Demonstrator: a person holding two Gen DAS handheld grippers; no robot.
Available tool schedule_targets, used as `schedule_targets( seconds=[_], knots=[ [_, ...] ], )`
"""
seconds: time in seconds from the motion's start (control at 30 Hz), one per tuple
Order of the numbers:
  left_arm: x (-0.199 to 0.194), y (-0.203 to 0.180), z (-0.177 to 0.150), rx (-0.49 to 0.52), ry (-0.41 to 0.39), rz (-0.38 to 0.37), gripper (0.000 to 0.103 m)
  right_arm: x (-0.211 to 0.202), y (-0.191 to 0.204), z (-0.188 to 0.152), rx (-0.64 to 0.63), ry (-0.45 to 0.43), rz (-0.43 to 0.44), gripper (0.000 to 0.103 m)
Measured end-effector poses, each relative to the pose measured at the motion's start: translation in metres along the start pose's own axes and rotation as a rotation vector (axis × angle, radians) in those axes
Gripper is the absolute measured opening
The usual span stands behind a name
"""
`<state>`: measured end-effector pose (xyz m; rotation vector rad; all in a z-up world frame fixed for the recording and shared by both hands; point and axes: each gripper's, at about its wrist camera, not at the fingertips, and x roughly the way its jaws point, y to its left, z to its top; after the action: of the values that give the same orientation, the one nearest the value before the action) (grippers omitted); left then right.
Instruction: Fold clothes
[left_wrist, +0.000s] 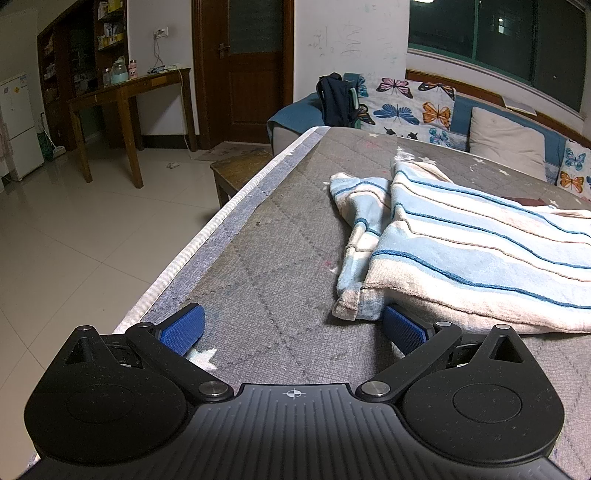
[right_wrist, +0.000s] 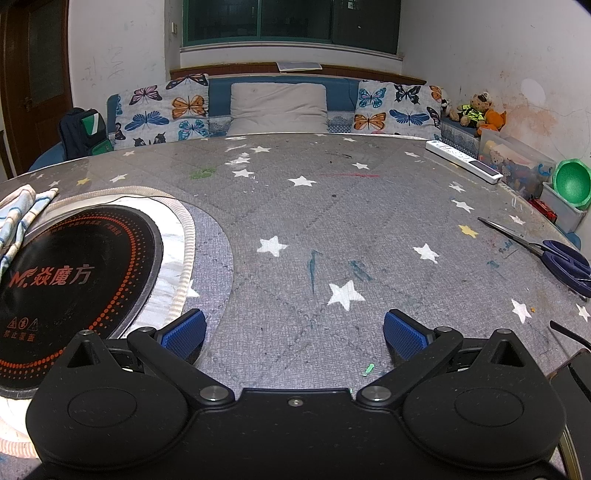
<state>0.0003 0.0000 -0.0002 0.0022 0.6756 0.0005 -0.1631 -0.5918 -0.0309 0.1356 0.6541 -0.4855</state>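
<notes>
A striped light-blue, white and pink garment (left_wrist: 461, 243) lies partly folded on the grey star-patterned table cover (left_wrist: 280, 258), at the right of the left wrist view. My left gripper (left_wrist: 293, 328) is open and low over the table. Its right fingertip (left_wrist: 402, 328) is at the garment's near hem; whether it touches is unclear. A corner of the garment (right_wrist: 22, 214) shows at the far left of the right wrist view. My right gripper (right_wrist: 295, 328) is open and empty over the bare table cover (right_wrist: 314, 229).
A black induction hob (right_wrist: 70, 280) is set in the table at the left. Scissors (right_wrist: 546, 247) and a white power strip (right_wrist: 463, 160) lie at the right. The table's left edge (left_wrist: 207, 236) drops to a tiled floor. A sofa with butterfly cushions (right_wrist: 280, 107) stands behind.
</notes>
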Motion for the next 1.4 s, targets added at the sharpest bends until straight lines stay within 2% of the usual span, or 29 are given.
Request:
schedule_targets(
  seconds=[0.7, 0.83, 1.0, 1.2, 1.4],
  knots=[
    [-0.003, -0.001, 0.000, 0.010, -0.001, 0.000, 0.103, 0.001, 0.000, 0.000, -0.008, 0.005, -0.009, 0.103],
    [-0.009, 0.001, -0.001, 0.029, 0.005, -0.015, 0.103, -0.001, 0.002, 0.002, 0.038, 0.028, -0.019, 0.103],
    [-0.015, 0.003, 0.003, 0.022, 0.019, -0.044, 0.103, -0.010, 0.022, 0.006, -0.009, 0.039, 0.048, 0.103],
    [-0.031, -0.009, 0.006, 0.097, -0.046, -0.066, 0.103, -0.023, 0.068, 0.014, -0.079, 0.057, 0.235, 0.103],
    [-0.026, -0.019, 0.014, 0.119, -0.057, -0.081, 0.103, -0.032, 0.125, 0.023, -0.149, 0.066, 0.417, 0.103]
  ],
)
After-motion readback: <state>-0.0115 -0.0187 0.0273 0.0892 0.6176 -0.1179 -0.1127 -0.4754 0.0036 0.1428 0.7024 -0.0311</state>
